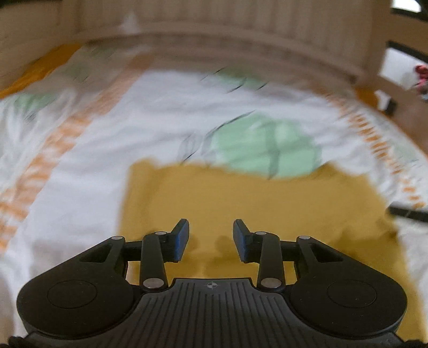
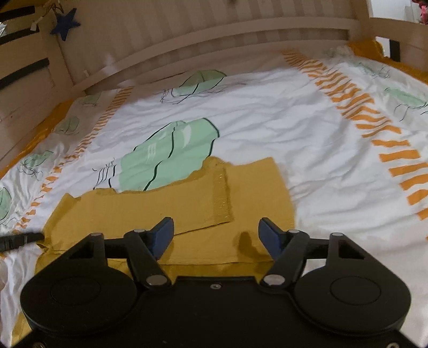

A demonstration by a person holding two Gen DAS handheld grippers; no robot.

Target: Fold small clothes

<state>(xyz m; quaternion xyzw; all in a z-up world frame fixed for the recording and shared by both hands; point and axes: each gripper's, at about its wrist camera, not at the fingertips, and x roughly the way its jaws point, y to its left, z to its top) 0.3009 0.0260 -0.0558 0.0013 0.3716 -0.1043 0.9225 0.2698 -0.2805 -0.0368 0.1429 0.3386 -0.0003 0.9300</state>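
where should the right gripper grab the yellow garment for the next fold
Probably the near hem of the yellow garment, just ahead of the right gripper. It lies flat on the bedsheet with that edge straight and uncovered, so come in low from the near side and slide one finger under it.

- The garment (image 2: pixel 171 203), low in the frame's centre, was plain mustard yellow.
- The bed cover (image 2: pixel 267 128) was white, printed with mint-green shapes outlined in black and bands of orange dashes.
- The star (image 2: pixel 65 23), upper left, was dark blue.
- The bed frame (image 2: pixel 187 29) was pale wood.
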